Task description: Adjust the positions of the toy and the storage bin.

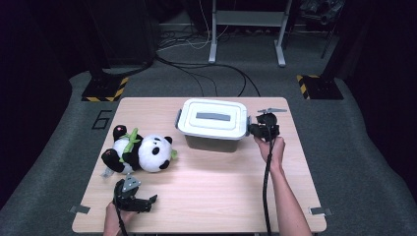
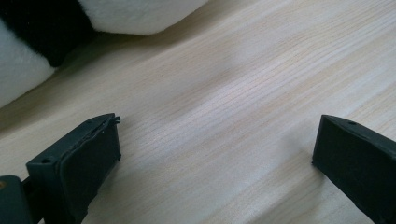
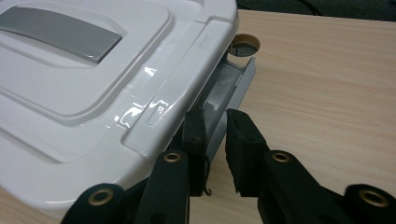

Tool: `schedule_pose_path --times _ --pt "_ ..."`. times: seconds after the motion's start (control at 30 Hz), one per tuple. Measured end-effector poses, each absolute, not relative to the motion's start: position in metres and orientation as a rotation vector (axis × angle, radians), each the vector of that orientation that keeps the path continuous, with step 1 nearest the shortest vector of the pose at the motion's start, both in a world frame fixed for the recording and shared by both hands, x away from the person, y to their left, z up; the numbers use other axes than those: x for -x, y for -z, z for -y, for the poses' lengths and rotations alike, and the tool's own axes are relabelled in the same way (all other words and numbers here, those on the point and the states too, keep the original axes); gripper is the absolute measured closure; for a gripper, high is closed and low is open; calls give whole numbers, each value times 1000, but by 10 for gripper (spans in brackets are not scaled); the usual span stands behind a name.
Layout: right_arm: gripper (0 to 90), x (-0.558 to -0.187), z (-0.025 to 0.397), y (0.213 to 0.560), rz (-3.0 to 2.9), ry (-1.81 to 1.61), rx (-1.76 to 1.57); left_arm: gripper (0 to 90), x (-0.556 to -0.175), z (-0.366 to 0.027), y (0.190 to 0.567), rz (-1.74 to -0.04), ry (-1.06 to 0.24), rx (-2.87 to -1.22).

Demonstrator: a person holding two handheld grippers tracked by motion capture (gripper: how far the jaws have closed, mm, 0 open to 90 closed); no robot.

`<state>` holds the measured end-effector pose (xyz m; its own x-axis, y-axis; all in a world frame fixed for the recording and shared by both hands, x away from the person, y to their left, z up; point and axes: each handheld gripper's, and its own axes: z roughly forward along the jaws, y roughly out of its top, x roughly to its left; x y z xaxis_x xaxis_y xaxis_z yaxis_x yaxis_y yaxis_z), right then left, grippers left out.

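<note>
Light falls from above onto the wooden table (image 1: pixel 211 196), which stands bright against a dim floor and near-black surroundings on the left and right. The high view is soft and low in detail; the plush panda (image 1: pixel 140 152) and the white storage box (image 1: pixel 212 118) cast short, faint shadows. In the right gripper view, glare streaks the box's glossy lid (image 3: pixel 140 109), while the near jaws are blurred. In the left gripper view the wood grain is sharp in the middle, and the panda's fur (image 2: pixel 135 16) at the far edge is out of focus.
</note>
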<state>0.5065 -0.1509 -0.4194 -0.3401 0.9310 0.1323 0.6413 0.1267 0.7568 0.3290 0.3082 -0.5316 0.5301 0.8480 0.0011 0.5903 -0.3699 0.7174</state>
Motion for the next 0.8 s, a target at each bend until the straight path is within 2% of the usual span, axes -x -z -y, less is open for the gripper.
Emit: schedule_pose_path --times 0.8 --pt "773 -464 174 418 -2016 -1030 -1577 4 -329 -308 532 -1161 -492 -2097"
